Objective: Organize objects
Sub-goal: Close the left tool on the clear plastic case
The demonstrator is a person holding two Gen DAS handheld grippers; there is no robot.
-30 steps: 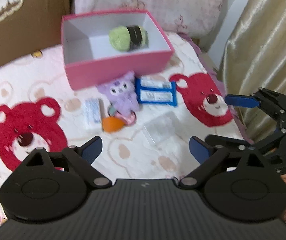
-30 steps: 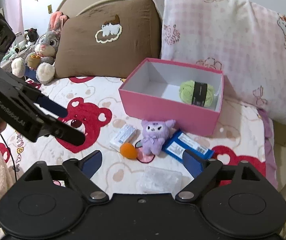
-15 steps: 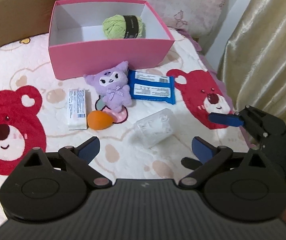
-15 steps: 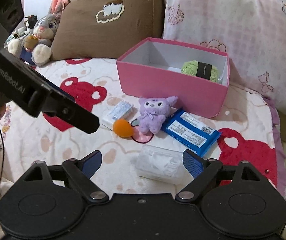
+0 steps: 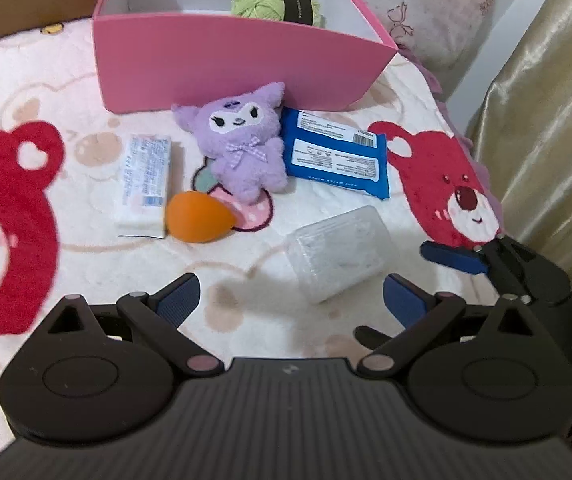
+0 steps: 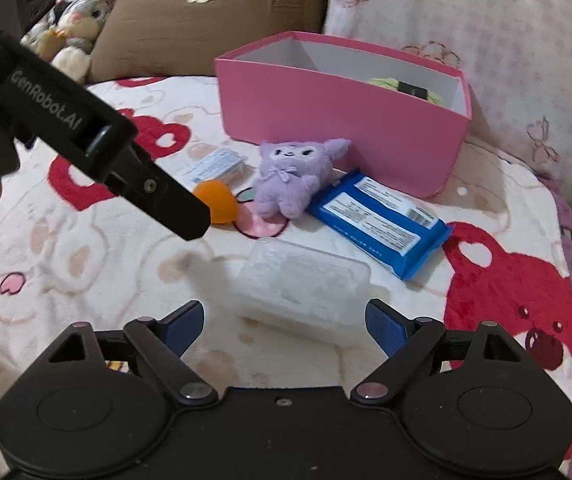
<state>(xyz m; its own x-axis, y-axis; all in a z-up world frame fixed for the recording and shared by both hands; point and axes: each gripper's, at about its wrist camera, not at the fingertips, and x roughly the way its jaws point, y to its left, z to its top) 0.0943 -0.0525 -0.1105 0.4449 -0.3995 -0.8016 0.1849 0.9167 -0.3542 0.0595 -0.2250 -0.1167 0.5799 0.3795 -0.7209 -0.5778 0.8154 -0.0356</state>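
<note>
Both claws had come down nearer the bed; the clear container [image 6: 302,288] lay just ahead between the right claw's [image 6: 283,322] spread jaws, untouched, and the left claw [image 5: 290,300] was also apart.

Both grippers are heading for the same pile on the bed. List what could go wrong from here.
1. Both the left gripper and the right gripper are open and aimed at the clear plastic box; they may collide.
2. That box looks smooth and lies on a soft blanket, so it could slip or tilt when pinched.
3. The orange sponge, purple plush and blue wipes pack lie crowded together; grabbing one may drag another.
</note>
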